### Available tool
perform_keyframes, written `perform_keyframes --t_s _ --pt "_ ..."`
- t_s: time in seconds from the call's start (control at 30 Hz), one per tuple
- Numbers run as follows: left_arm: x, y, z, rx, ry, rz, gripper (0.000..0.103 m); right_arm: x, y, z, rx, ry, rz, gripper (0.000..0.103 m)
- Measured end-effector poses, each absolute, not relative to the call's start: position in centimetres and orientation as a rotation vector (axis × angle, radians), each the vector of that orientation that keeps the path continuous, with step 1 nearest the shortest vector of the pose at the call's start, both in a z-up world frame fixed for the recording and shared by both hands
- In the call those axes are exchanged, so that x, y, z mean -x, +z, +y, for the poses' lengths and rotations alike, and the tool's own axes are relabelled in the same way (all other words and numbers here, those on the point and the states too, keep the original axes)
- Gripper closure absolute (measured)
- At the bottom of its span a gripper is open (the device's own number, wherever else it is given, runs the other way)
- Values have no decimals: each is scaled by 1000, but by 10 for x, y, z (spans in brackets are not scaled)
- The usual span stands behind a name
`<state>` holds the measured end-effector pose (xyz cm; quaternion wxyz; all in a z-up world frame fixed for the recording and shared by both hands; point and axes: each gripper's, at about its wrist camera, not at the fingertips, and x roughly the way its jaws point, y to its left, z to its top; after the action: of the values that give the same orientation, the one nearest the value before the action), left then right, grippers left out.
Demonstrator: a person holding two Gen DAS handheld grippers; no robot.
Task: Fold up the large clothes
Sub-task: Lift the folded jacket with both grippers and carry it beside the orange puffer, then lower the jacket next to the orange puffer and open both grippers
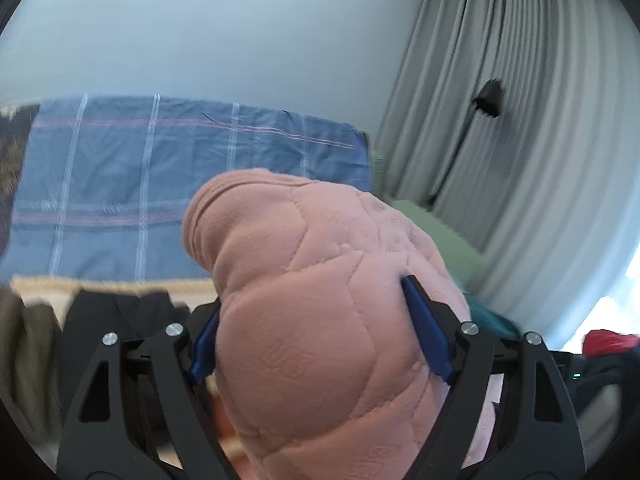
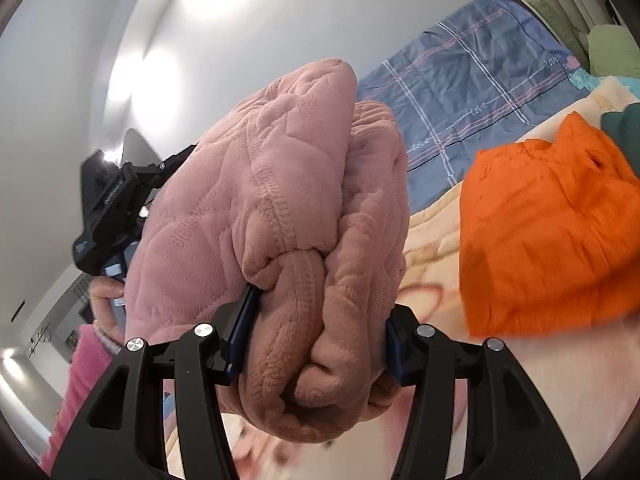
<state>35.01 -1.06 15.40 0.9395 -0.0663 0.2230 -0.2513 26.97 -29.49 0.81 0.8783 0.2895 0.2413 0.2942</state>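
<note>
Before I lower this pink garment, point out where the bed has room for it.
Freest patch: the cream blanket between the pink quilted garment and the orange garment, bordered behind by the blue plaid sheet, itself bare. Crowded: far right, orange, green and teal clothes. Both grippers, left, right, grip the pink bundle.

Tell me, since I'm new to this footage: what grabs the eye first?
A bulky pink quilted fleece garment fills the middle of both views, clamped by the left gripper and the right gripper. To its right lies a bright orange puffy garment; behind is a blue plaid bedsheet.
</note>
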Motion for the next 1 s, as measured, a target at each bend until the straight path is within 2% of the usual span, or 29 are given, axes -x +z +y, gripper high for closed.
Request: perform_keyframes --t_s 0.17,0.2,0.27,0.33,0.4,0.43,0.53,0.67,0.77,0.93,1.0 --pt "-419 135 -32 -24 -340 421 22 -356 -29 -286 -633 545 591 48" --pt "-435 118 -36 -50 -284 427 21 -367 -41 -280 -600 504 630 47" --pt "-460 75 -44 -55 -283 526 21 -392 -79 -263 -481 364 755 53" --pt "-477 10 -64 -155 -279 669 21 -395 -98 -247 -345 306 706 52" --pt "-480 -53 -85 -313 -267 780 18 -395 -96 -246 -352 269 711 51" --pt "-466 -66 -83 -292 -248 691 18 -396 -96 -245 -337 265 725 50" --pt "-460 -69 -56 -76 -271 676 18 -391 -91 -245 -309 270 693 42" --pt "-451 -53 -58 -101 -235 706 18 -355 -73 -253 -278 226 652 26" --pt "-432 -42 -64 -112 -216 688 16 -318 -57 -266 -274 228 613 25" --pt "-385 -36 -66 -83 -263 662 6 -255 -43 -284 -210 183 579 25" --pt "-358 -37 -72 -94 -296 665 4 -230 -38 -287 -165 148 568 22"
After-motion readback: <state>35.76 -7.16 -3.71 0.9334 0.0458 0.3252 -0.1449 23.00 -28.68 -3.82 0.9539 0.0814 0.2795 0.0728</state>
